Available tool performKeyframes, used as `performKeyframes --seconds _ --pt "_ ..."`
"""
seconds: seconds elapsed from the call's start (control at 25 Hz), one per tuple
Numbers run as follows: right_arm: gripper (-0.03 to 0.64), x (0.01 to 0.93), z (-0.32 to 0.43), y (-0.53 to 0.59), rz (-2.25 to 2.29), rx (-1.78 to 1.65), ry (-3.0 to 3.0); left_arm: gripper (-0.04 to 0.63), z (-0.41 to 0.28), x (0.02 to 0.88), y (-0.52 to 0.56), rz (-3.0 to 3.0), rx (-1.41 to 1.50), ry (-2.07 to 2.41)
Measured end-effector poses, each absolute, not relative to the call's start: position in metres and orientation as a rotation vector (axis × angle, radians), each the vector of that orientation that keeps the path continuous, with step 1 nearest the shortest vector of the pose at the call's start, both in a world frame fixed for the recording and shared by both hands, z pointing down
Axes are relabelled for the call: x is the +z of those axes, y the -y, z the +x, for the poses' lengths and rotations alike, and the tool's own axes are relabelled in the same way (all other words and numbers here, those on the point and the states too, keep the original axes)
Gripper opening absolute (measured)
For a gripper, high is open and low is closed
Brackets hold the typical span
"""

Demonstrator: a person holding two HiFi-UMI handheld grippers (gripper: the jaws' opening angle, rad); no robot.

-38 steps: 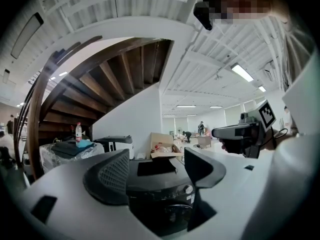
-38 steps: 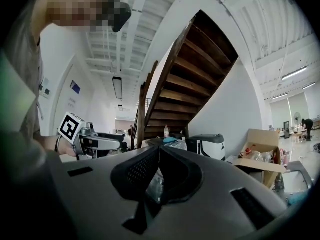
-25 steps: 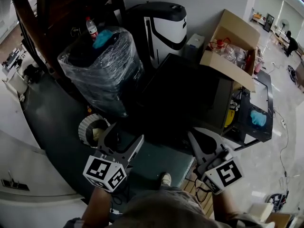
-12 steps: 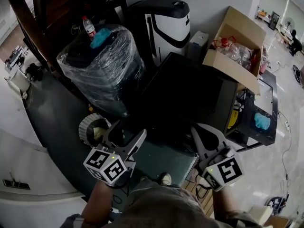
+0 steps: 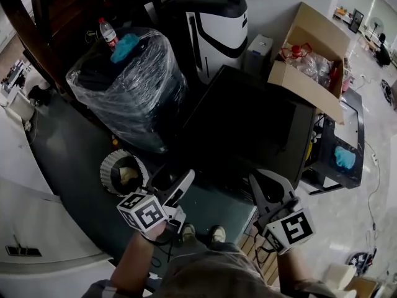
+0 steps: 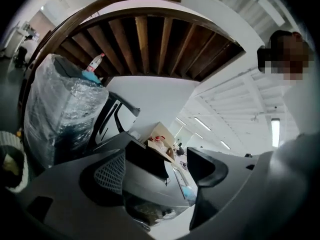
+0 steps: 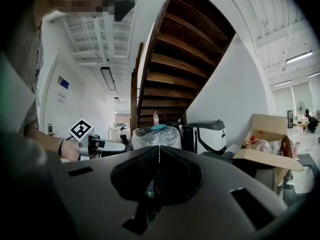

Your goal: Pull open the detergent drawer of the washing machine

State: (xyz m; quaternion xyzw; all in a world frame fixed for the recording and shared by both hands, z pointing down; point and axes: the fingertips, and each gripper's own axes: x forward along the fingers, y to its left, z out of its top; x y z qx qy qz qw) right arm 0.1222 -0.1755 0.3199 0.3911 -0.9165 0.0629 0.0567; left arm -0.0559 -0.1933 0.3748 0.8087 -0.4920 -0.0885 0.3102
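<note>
The washing machine (image 5: pixel 248 123) is a dark box in the middle of the head view; I cannot make out its detergent drawer. My left gripper (image 5: pixel 172 177) hovers at the machine's near left corner, tilted on its side and open. In the left gripper view its jaws (image 6: pixel 157 169) stand wide apart with only the machine's dark top (image 6: pixel 145 159) seen beyond them. My right gripper (image 5: pixel 255 180) hangs before the machine's near right side. Its fingertips (image 7: pixel 159 151) meet with nothing between them.
A plastic-wrapped bundle (image 5: pixel 127 85) with a bottle (image 5: pixel 107 33) on top stands left of the machine. Behind are a black-and-white appliance (image 5: pixel 214 23) and an open cardboard box (image 5: pixel 310 54). A round white basket (image 5: pixel 121 172) sits by my left gripper. Wooden stairs (image 7: pixel 175 69) rise overhead.
My left gripper has rolled onto its side and shifted right, closer to the machine's corner. The right gripper has barely shifted in the head view.
</note>
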Motion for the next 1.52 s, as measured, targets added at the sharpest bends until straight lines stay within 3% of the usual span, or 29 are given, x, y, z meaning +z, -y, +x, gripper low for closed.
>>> performKeyframes --seconds 0.96,1.52 --pt "0.031 0.428 0.063 0.226 1.292 0.240 2.644 0.396 -0.084 0.588 0.266 1.734 -0.411 0.946" --pt "0.031 0.483 0.045 0.235 1.259 0.327 2.602 0.416 -0.079 0.652 0.306 1.562 -0.623 0.839"
